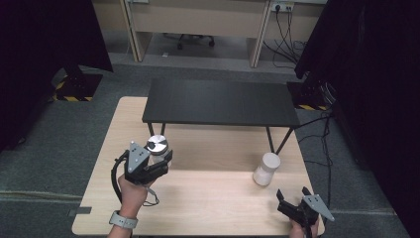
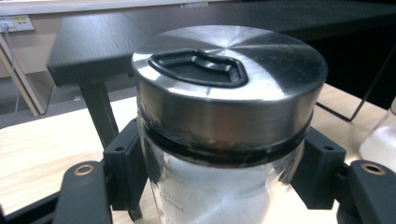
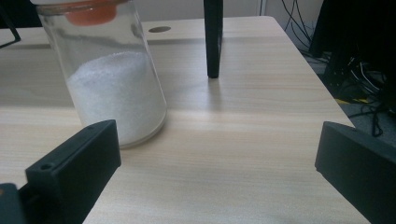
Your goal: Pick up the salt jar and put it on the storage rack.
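Observation:
A glass jar (image 1: 157, 148) with a brushed steel lid and white powder inside is clamped between the jaws of my left gripper (image 1: 161, 159), at the left of the wooden table (image 1: 213, 198). In the left gripper view the jar (image 2: 229, 93) stands upright, and both black pads press on the glass just under the lid. My left gripper (image 2: 224, 177) is shut on it. A second jar (image 1: 266, 169) of white powder stands on the table at the right. My right gripper (image 1: 292, 196) rests open near the front right corner. In the right gripper view that jar (image 3: 116, 88) stands ahead and left of the gripper (image 3: 219, 158), apart from it.
A low black bench (image 1: 220, 101) spans the far half of the table; one of its legs (image 3: 213, 37) stands just behind the right jar. The table's right edge (image 3: 327, 88) is close to my right gripper. Cables lie on the floor beyond.

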`<action>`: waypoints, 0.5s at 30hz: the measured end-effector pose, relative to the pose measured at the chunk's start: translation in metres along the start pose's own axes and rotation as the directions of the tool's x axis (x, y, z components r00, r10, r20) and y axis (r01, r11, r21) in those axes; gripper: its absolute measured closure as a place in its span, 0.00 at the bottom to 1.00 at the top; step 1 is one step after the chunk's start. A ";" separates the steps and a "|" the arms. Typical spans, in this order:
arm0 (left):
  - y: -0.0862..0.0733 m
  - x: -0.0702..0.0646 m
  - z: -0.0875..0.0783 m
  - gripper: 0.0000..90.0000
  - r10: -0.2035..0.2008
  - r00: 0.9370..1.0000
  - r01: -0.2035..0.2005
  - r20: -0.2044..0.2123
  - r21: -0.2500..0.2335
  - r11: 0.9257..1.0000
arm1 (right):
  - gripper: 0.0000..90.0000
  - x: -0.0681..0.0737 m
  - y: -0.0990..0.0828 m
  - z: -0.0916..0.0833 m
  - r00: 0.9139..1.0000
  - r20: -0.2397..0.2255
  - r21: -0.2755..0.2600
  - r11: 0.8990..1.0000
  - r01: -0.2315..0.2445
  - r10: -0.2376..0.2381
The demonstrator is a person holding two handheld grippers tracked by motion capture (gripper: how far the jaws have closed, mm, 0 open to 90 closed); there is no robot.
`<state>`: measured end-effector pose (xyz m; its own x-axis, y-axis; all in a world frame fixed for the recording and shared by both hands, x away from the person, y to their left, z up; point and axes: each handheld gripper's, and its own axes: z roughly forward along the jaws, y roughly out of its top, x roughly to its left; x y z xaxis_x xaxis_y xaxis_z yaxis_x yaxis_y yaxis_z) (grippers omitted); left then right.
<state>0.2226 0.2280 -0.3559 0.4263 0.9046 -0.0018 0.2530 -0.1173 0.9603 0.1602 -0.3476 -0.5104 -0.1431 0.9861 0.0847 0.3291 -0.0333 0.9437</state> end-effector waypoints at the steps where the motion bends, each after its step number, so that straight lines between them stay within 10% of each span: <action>1: 0.003 -0.001 0.000 0.34 0.002 1.000 -0.002 -0.005 0.001 1.000 | 0.00 0.000 -0.001 0.000 1.000 0.000 -0.004 1.000 -0.003 0.003; 15: 0.042 -0.006 0.002 0.34 -0.012 0.998 0.011 -0.055 -0.027 1.000 | 0.00 -0.002 -0.003 -0.001 1.000 -0.010 -0.018 1.000 -0.009 0.009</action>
<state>0.2328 0.2169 -0.3165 0.3747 0.9271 0.0017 0.2342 -0.0965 0.9674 0.1584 -0.3501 -0.5129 -0.1496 0.9840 0.0966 0.3131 -0.0455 0.9486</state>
